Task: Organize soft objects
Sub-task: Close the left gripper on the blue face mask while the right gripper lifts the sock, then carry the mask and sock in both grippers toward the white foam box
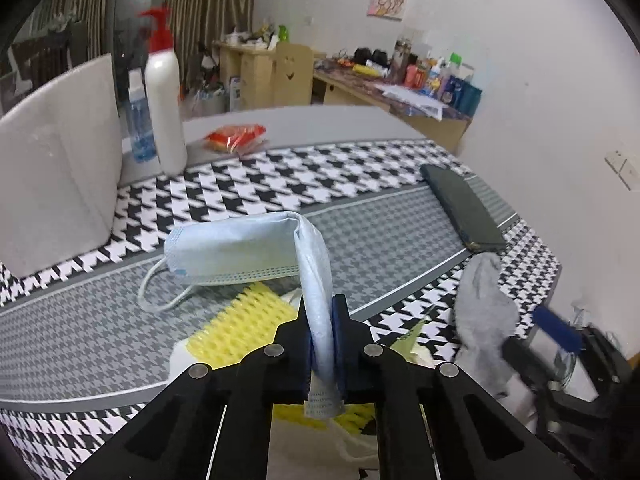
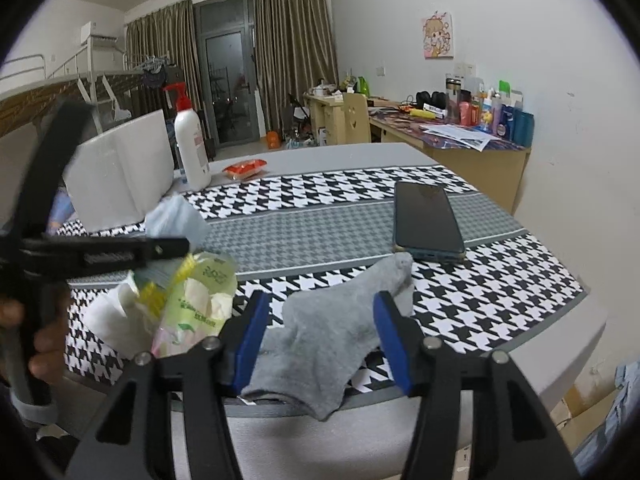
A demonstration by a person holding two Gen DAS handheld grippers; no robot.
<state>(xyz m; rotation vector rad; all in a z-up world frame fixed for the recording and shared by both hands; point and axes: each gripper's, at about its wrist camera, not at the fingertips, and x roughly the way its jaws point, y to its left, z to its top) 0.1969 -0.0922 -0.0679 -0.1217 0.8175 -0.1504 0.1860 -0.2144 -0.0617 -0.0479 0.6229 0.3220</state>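
A grey table (image 2: pixel 560 364) fills most of both views, covered across its middle by a houndstooth runner (image 2: pixel 320 192) in black, white and grey. At the far left of the table stands a white box (image 1: pixel 52 184), and beside it a white pump bottle (image 1: pixel 164 108) with a red top. A dark phone (image 2: pixel 426 220) lies flat on the runner toward the right side.

A grey sock (image 2: pixel 336 328) lies crumpled on the runner at the near edge, one end hanging just over it. The right gripper (image 2: pixel 320 336) stands over the sock with its blue-padded jaws apart, one on each side of the fabric and not pressing it.

The left gripper (image 1: pixel 322 332) has its jaws clamped together on one end of a pale blue face mask (image 1: pixel 240 248); the rest of the mask arches forward and down to the runner, its ear loop trailing. Beneath it sit a yellow sponge (image 1: pixel 236 328) and a soft tissue pack (image 2: pixel 196 300). A small orange packet (image 1: pixel 236 138) lies far back on the bare table.
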